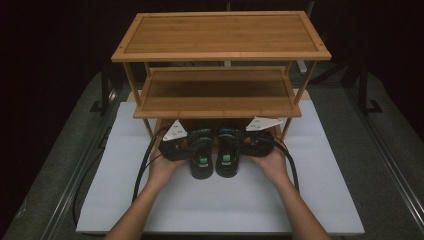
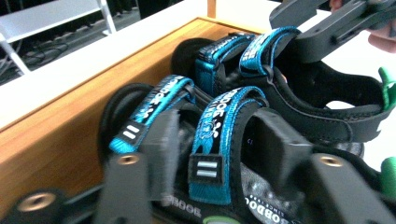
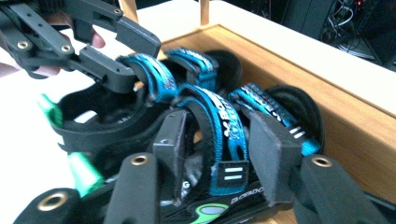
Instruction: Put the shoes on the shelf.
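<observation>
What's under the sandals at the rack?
The toes of the two sandals rest on the rack's bottom shelf; the heels overhang the white board. The shelf beneath their soles is covered.

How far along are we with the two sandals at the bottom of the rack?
Done: both sandals' toes rest on the rack's bottom shelf, side by side. In hand: the left gripper straddles the left sandal's blue strap, the right gripper the right sandal's; both jaws look loosened. Left: withdrawing both grippers; the heels overhang the white mat.
</observation>
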{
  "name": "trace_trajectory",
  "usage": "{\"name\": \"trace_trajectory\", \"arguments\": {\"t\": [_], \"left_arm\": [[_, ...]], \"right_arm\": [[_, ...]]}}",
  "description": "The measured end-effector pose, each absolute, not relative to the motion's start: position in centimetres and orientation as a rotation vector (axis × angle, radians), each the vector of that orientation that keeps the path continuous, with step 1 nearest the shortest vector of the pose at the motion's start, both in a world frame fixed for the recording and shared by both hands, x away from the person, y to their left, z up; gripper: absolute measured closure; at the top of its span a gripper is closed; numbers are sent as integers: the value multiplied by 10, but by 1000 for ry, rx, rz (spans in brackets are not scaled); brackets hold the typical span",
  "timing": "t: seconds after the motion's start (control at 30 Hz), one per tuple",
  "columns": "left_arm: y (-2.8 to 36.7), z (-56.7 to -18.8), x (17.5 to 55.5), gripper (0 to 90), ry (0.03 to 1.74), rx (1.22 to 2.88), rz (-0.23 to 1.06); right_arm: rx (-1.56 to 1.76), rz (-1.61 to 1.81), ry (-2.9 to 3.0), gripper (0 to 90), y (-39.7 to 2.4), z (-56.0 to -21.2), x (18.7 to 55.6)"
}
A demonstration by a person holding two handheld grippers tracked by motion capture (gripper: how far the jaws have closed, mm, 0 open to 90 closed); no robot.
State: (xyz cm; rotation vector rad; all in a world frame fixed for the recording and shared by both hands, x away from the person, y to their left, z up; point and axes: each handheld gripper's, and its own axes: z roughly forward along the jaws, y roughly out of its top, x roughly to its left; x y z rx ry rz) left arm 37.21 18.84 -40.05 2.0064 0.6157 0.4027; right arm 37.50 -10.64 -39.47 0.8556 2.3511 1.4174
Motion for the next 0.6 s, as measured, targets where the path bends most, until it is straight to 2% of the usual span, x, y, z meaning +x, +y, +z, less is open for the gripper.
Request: {"name": "trace_trajectory", "arguments": {"t": [0.13,0.3,0.6], "left_arm": [[200,-390,364,393,632,1996,375],[214,-386,348,378,635,2018,360],[217,-409,329,277,677,2101,335]], "right_arm": [[865,1438,2323,502,-116,-388,365],[914,1411,2330,474,-132,-390,350],[993,1306,2360,388,-137,-410,327]]}}
